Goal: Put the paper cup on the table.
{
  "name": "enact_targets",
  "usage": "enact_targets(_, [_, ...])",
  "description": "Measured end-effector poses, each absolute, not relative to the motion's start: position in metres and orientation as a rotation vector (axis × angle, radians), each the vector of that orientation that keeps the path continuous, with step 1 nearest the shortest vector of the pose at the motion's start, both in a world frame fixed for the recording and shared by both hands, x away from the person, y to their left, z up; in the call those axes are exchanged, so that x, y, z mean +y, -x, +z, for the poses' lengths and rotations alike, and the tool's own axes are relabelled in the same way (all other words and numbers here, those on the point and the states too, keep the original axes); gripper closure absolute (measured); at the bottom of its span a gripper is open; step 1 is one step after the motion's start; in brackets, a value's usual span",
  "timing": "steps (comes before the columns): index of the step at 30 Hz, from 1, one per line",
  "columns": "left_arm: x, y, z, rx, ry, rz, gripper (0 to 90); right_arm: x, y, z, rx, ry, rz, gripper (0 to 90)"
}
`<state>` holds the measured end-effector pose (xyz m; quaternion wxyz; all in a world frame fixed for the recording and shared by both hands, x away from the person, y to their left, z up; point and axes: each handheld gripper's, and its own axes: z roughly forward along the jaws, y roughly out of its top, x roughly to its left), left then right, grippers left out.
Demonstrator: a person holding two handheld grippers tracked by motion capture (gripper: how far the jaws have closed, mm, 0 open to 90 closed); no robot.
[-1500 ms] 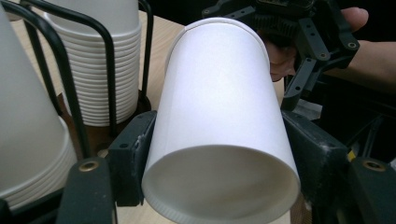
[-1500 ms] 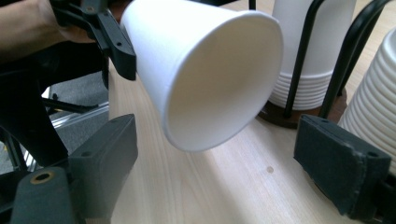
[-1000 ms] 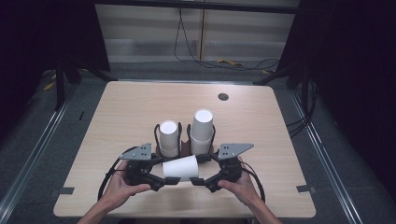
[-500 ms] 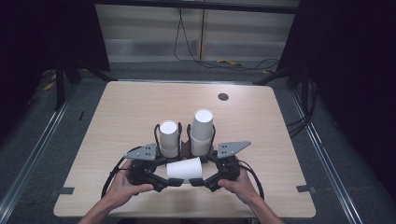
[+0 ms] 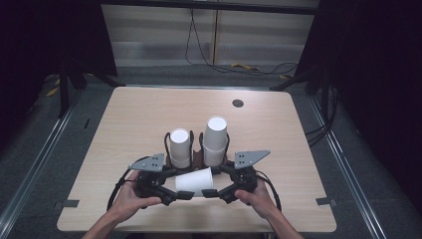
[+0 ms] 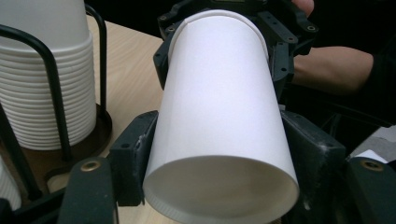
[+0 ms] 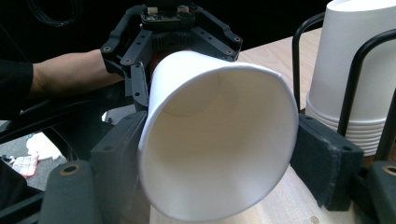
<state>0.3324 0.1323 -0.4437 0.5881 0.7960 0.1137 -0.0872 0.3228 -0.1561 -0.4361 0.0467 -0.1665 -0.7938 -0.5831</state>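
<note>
A white paper cup (image 5: pixel 195 180) lies on its side between my two grippers, just above the table's front edge. My left gripper (image 5: pixel 176 193) is shut on its base end (image 6: pixel 219 140), a pad pressing each side. My right gripper (image 5: pixel 215 191) faces it from the other side, and its jaws have just been closing on the cup's open mouth (image 7: pixel 219 140). The rim is squeezed into an oval between the pads. In each gripper view the other gripper shows behind the cup.
Just behind the held cup, a black wire rack (image 5: pixel 198 158) holds a shorter stack of white cups (image 5: pixel 179 147) and a taller stack (image 5: pixel 215 139). A round hole (image 5: pixel 238 103) marks the far right of the wooden table (image 5: pixel 129 124). Cables lie on the floor behind.
The right gripper's jaws have drawn in onto the cup's mouth end. Both hands and the cup stay where they were.
</note>
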Motion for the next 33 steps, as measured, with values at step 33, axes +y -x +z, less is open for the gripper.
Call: enact_targets(33, [0.155,-0.330,-0.459,0.467,-1.949,-0.051,15.7,-0.170,-0.323,-0.429,-2.492,0.745,-1.703,26.9])
